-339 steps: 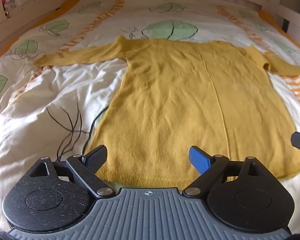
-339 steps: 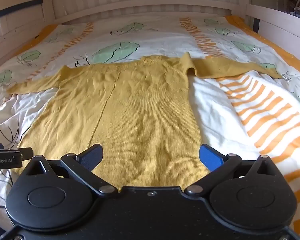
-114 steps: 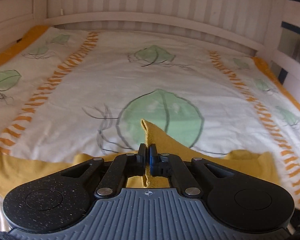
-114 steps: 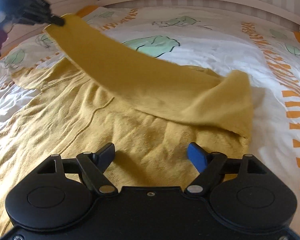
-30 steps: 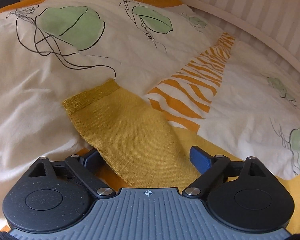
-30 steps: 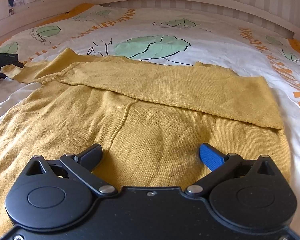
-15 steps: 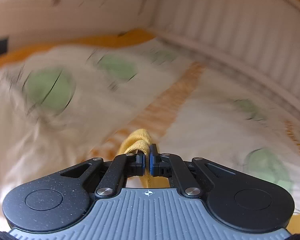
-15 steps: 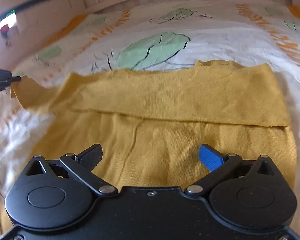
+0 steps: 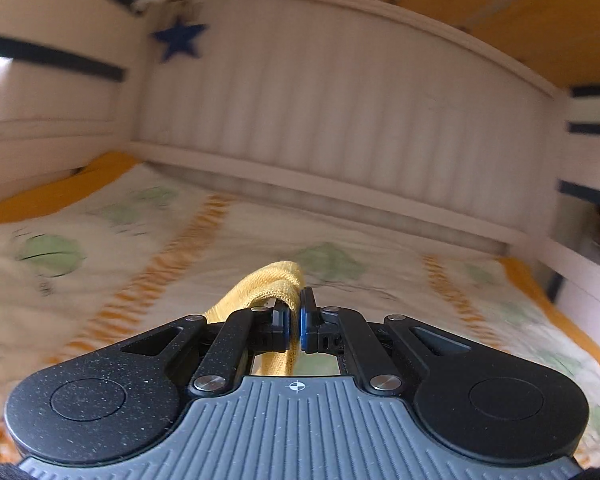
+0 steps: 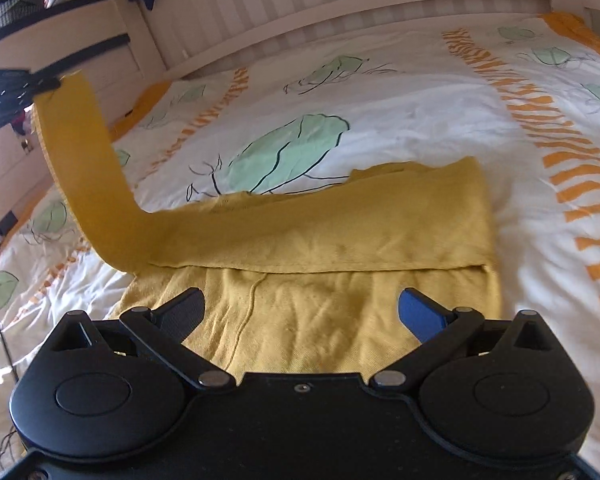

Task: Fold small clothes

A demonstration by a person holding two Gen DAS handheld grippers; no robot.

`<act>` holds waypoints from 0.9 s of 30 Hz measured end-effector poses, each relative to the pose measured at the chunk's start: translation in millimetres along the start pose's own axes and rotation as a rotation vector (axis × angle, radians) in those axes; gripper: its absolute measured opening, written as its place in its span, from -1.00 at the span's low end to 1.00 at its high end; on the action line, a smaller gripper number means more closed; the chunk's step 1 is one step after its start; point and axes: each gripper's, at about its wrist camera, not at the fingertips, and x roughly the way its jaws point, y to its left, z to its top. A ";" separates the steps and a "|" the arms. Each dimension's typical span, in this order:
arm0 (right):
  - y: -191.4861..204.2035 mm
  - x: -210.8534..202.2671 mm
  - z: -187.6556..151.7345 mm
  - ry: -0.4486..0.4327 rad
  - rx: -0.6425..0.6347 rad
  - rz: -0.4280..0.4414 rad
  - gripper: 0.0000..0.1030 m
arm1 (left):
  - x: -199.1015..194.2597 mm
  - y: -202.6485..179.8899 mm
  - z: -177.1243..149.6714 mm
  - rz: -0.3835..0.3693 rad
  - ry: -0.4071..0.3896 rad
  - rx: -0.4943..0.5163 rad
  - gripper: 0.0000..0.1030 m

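Note:
A mustard-yellow knit sweater [image 10: 340, 312] lies on the bed, its right sleeve folded flat across the chest. My left gripper [image 9: 295, 312] is shut on the cuff of the left sleeve [image 9: 272, 284], which bunches over its left pad. In the right wrist view that sleeve [image 10: 84, 168] rises steeply from the shoulder to the left gripper [image 10: 52, 82] at the upper left. My right gripper [image 10: 300, 312] hovers open above the sweater's body, nothing between its fingers.
The bedspread [image 10: 420, 112] is white with green leaves and orange stripes. A white slatted headboard [image 9: 340, 128] runs along the far side, with a blue star [image 9: 178, 40] on the left wall. White side rails [image 10: 100, 56] close in the bed.
The left gripper closed on the left sleeve's cuff and lifted it high off the bed, swinging toward the headboard. The right gripper rose slightly and stayed open.

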 end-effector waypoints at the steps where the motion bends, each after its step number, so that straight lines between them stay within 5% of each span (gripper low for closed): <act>1: -2.0 -3.8 -0.4 -0.002 0.008 0.000 0.99 | 4.2 -14.1 -6.3 -0.023 0.007 0.006 -0.92; 11: -22.8 -27.2 0.5 -0.073 0.079 -0.002 0.99 | 87.1 -132.1 -122.6 -0.141 0.232 0.082 -0.89; 12: -26.5 -26.8 0.0 -0.074 0.095 -0.001 0.99 | 89.7 -137.5 -134.0 -0.150 0.264 0.080 -0.74; 13: -29.6 -26.6 -0.8 -0.075 0.108 -0.002 0.99 | 94.8 -143.9 -145.8 -0.163 0.302 0.083 -0.37; 15: -35.5 -24.2 -2.0 -0.075 0.124 -0.011 0.99 | 95.9 -152.4 -161.1 -0.184 0.341 0.098 -0.16; 23: -44.7 -19.1 -9.4 -0.056 0.146 -0.041 0.99 | 58.7 -169.1 -166.7 -0.305 0.267 0.242 0.16; 27: -43.6 -16.9 -11.0 -0.051 0.131 -0.051 0.99 | 39.0 -160.0 -172.5 -0.264 0.218 0.341 0.21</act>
